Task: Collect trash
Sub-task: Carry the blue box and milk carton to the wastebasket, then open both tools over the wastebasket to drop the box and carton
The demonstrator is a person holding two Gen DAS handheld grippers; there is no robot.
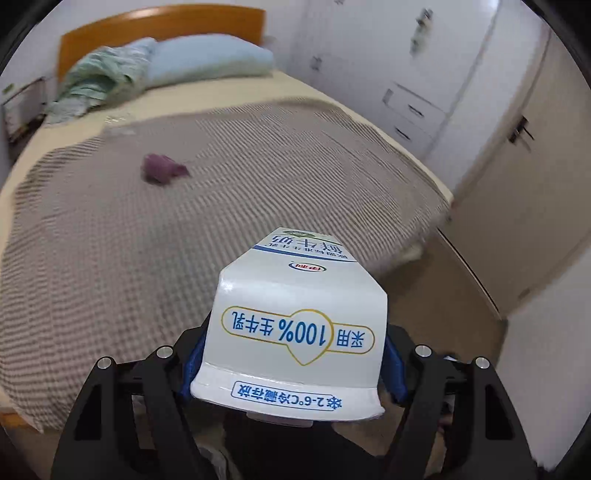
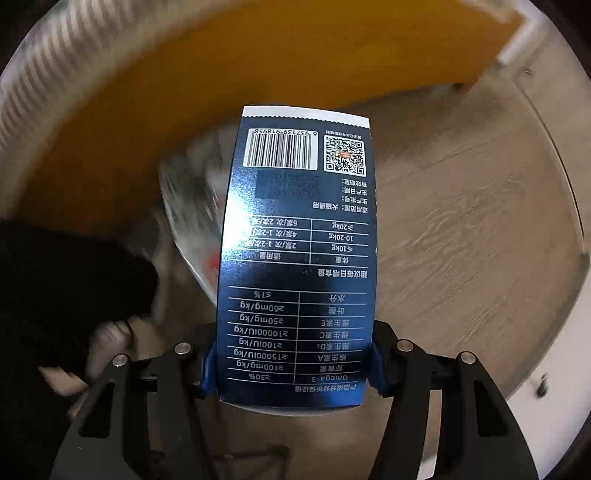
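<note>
Bed (image 1: 258, 206) fills the left wrist view — grey waffle blanket (image 1: 110, 277) over a cream sheet. Purple crumpled item (image 1: 162, 170) on the blanket at 10 o'clock. Blue pillow (image 1: 210, 59) and bunched green cloth (image 1: 96, 81) at the wooden headboard (image 1: 162, 26) — 11 to 12 o'clock.

Crumpled scrap (image 1: 164, 169) lies mid-bed on blanket (image 1: 229, 177); pillow (image 1: 210, 59) behind at headboard (image 1: 162, 26); wardrobe (image 1: 417, 74) right of bed.
</note>
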